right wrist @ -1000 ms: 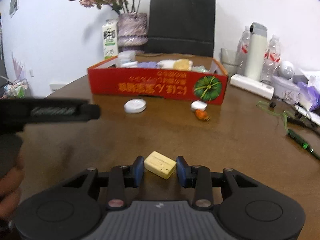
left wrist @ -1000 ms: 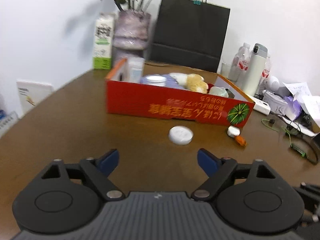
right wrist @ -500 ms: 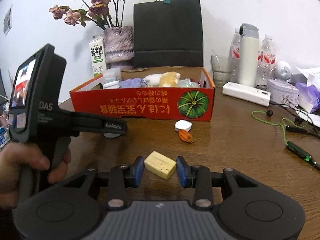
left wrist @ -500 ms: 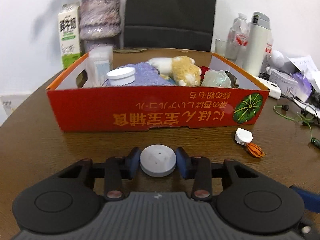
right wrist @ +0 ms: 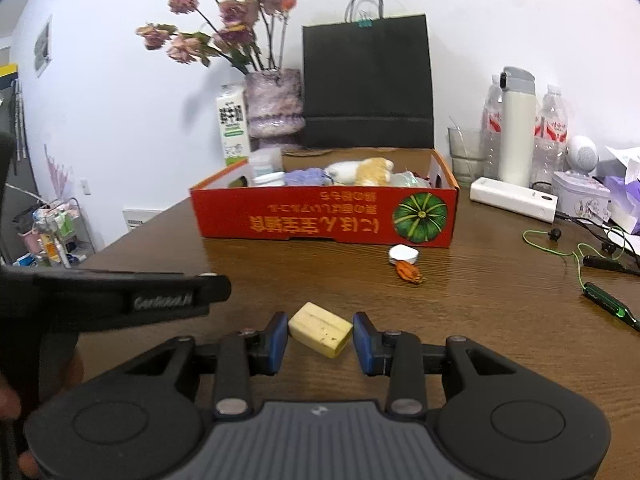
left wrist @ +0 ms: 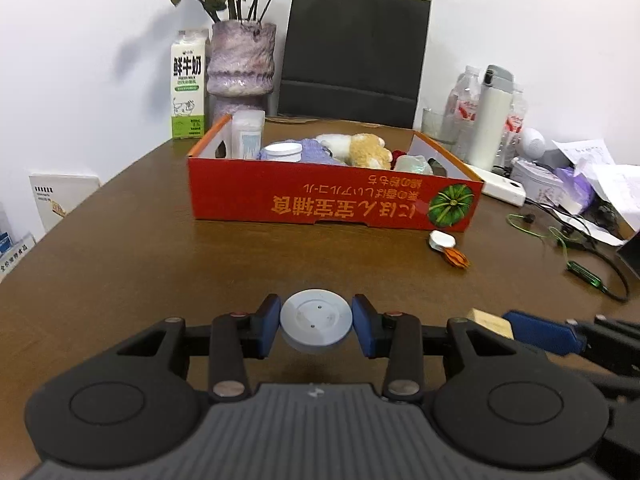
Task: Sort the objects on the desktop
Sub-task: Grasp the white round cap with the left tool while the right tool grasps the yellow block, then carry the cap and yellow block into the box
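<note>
My left gripper (left wrist: 316, 322) is shut on a round white lid (left wrist: 316, 324) and holds it above the brown table, in front of the red cardboard box (left wrist: 332, 204). My right gripper (right wrist: 320, 338) is shut on a yellow block (right wrist: 320, 334), also held above the table; the block's end shows in the left wrist view (left wrist: 490, 322). The red box (right wrist: 324, 220) holds a plush toy (left wrist: 368, 150), a purple cloth, a white jar and other items. A small white cap (left wrist: 440, 239) and an orange object (left wrist: 456, 257) lie in front of the box's right corner.
A vase of dried flowers (left wrist: 242, 72), a milk carton (left wrist: 188, 84) and a black paper bag (left wrist: 352, 52) stand behind the box. Bottles, a thermos (left wrist: 492, 116), a white power strip (right wrist: 512, 199), papers and green cables (right wrist: 600, 296) crowd the right side.
My left gripper closed on the white lid near the box, then lifted it and drew back from the box. My right gripper kept the yellow block and rose slightly.
</note>
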The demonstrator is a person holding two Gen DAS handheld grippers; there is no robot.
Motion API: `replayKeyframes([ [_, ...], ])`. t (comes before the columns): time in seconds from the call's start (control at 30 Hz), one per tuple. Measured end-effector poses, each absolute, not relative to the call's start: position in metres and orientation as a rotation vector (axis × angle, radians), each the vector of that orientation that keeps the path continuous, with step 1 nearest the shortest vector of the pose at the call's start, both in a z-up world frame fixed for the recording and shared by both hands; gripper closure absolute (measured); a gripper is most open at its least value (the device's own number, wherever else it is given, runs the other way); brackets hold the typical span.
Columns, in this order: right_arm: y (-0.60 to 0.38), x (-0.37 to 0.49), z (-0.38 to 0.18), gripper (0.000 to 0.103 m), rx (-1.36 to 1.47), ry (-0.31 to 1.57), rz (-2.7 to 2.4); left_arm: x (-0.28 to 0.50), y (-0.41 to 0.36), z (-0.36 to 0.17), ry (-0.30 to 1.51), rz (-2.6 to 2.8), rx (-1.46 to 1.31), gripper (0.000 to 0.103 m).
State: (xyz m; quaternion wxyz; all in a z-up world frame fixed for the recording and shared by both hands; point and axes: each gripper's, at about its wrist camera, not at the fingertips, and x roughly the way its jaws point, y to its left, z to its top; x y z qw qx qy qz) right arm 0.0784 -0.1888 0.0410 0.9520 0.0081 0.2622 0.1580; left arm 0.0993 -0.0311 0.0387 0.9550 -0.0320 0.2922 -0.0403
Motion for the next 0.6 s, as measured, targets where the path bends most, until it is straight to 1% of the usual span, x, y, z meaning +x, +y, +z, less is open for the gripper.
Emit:
replayKeyframes([
  [0.4,-0.181,0.019,0.056,0.069,-0.011,0.491,0.317,0.021,-0.028,0.050,0.539,-0.126,-0.036,0.063],
  [0.6,-0.182,-0.005,0.054,0.069,-0.040,0.498,0.300,-0.006,-0.018,0.044,0.543,-0.123,-0.040,0.063],
])
